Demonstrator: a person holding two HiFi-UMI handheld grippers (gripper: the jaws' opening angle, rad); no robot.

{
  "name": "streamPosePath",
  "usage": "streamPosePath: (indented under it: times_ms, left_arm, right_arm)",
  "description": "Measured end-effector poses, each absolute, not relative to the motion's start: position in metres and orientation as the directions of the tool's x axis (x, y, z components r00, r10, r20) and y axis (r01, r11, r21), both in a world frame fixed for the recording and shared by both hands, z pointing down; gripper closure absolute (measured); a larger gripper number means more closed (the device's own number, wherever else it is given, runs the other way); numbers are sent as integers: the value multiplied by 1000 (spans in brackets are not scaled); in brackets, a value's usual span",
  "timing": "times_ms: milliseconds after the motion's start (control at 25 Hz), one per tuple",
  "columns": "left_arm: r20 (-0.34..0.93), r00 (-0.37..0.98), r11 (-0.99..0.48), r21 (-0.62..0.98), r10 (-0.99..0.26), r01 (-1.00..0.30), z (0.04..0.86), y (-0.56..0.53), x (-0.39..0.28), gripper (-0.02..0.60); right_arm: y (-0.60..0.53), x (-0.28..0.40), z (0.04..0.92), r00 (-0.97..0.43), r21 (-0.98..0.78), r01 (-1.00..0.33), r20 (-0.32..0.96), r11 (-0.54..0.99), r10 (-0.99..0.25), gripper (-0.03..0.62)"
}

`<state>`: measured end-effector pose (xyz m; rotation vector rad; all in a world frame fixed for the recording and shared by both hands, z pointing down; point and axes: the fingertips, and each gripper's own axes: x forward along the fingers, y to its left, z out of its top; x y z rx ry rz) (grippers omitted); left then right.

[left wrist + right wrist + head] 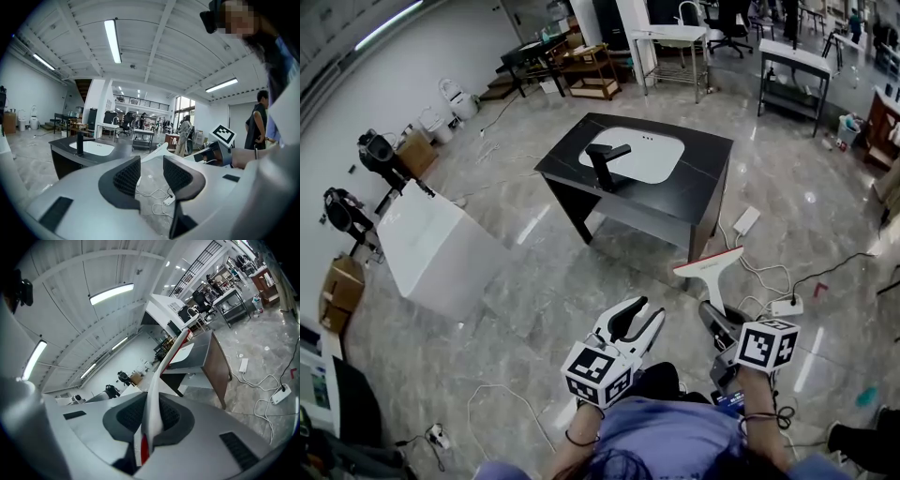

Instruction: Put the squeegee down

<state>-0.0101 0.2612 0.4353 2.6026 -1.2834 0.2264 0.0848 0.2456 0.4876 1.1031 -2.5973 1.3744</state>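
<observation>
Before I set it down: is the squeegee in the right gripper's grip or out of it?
In. The right gripper is shut on the squeegee: its handle sits pinched between both fingers, blade sticking out ahead.

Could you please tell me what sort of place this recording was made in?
Likely a large open workshop or test lab: a freestanding sink counter stands alone on polished floor, a power strip and cables lie loose, and worktables line the back under strip lights.

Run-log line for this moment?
left tool open, empty | right tool shut on squeegee | squeegee in air, not yet down | table ahead
</observation>
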Motion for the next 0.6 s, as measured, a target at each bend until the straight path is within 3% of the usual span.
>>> streamPosePath:
  times_ms: [600]
  left_arm:
    - [230, 613, -588, 171, -756, -790, 459, 180, -35, 421]
  right_arm:
    - [164, 59, 512, -763, -746, -578, 350, 330, -544, 548]
